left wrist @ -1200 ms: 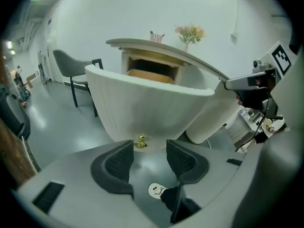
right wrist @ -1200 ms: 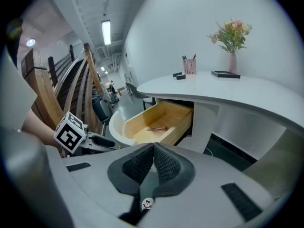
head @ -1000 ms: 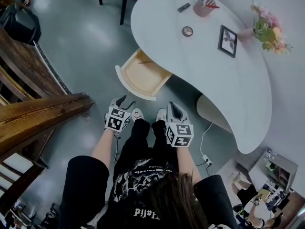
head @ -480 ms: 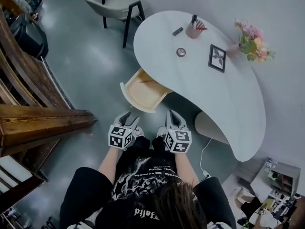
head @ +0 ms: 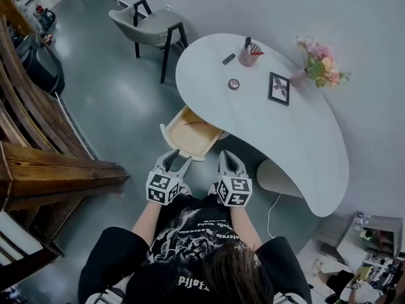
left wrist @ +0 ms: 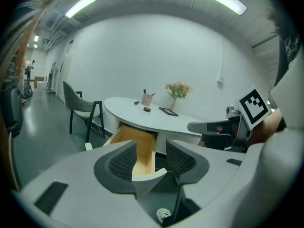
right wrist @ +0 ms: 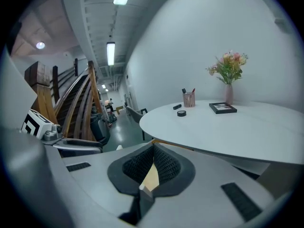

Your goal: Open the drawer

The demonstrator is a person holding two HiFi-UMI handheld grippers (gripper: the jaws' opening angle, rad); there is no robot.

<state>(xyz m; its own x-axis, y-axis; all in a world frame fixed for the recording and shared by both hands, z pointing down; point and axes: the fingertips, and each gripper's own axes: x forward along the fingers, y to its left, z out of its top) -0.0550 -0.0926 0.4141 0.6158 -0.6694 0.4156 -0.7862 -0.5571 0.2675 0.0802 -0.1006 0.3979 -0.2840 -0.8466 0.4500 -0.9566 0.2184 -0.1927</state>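
left gripper [left wrist: 151, 156]: jaws clearly apart, nothing between the pads, touching nothing; right gripper [right wrist: 153, 151]: pads pressed together at the tips, only a thin wedge of gap below them, holding nothing; drawer [head: 190, 130] stands pulled out from under the desk [head: 297, 144], just ahead of both grippers and clear of them, more in line with the left one; left gripper view looks through its open jaws straight into the drawer's pale wood inside, and catches the right gripper at its right edge; right gripper view gets only a sliver of that wood through the wedge, the rest of the drawer hidden behind its own body, but shows the desktop best: pen cup [right wrist: 189, 99], tape roll [right wrist: 181, 113], picture frame [right wrist: 222, 108], flowers [right wrist: 229, 65]; only the head view shows both grippers side by side above the person's lap, chair [head: 149, 23] beyond the desk, wooden staircase [head: 57, 170] off to the left gripper's side; thin dark thing [head: 193, 122] in the drawer too small to identify
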